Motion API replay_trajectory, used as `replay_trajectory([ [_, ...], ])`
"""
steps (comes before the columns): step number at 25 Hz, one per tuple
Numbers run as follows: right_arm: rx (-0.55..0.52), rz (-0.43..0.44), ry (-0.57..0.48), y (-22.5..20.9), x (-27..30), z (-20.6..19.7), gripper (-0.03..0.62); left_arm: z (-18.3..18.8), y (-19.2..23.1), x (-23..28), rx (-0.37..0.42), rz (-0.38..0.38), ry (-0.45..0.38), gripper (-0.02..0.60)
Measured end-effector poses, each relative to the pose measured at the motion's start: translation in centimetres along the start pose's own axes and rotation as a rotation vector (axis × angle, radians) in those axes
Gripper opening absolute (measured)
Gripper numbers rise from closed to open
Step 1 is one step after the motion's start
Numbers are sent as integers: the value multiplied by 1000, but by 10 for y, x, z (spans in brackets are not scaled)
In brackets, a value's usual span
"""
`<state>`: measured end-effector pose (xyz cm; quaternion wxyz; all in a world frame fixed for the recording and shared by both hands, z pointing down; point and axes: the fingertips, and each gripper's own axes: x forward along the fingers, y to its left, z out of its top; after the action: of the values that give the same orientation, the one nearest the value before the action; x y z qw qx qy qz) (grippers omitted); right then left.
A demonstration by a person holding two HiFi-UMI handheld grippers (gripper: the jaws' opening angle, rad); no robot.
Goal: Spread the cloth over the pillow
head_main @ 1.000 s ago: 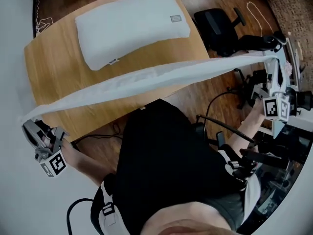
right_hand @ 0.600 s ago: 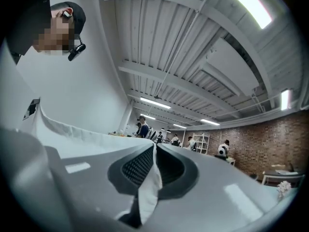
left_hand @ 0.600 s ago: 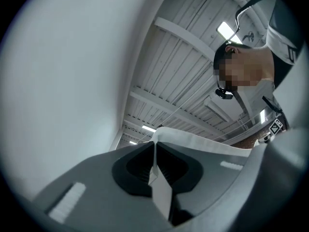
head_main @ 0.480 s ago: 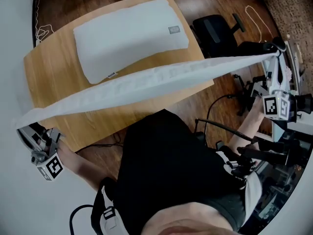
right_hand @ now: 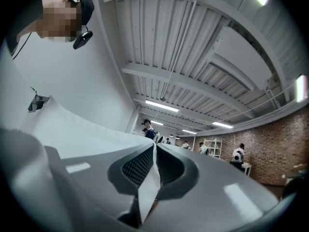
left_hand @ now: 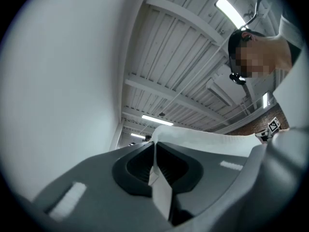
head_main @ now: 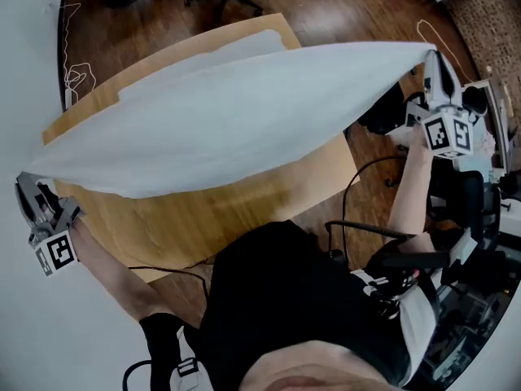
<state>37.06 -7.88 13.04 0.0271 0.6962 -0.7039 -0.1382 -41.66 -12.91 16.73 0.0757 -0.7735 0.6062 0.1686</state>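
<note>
Left gripper (head_main: 26, 190): lower left of the frame, jaws pinched together on one corner of the cloth (head_main: 228, 112); in its own view a white fold runs down between the pads.
Right gripper (head_main: 431, 59): upper right, jaws likewise clamped on the opposite corner.
Cloth: airborne and stretched between the two grips. Its long axis runs from lower left to upper right, and its far edge bellies out over the table (head_main: 244, 210).
Pillow: hidden under the sheet, toward the upper middle — it cannot be told apart from the white cloth.
Deciding relation: the pillow lies beyond and below both grippers, and neither hand looks clearly nearer.
Likely next: lower both corners together, away from the body.
</note>
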Motion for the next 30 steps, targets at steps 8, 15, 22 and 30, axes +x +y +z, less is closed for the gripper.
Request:
replay_trajectory([
  [8, 107, 74, 142, -2, 219, -170, 21, -188, 36, 151, -8, -5, 312, 17],
  [15, 47, 142, 450, 75, 348, -410, 23, -418, 98, 183, -40, 167, 732, 17],
  [22, -36, 342, 852, 138, 313, -581, 87, -531, 123, 114, -68, 221, 987, 168],
  [30, 191, 215, 872, 10, 194, -502, 184, -443, 118, 34, -172, 10, 916, 307],
])
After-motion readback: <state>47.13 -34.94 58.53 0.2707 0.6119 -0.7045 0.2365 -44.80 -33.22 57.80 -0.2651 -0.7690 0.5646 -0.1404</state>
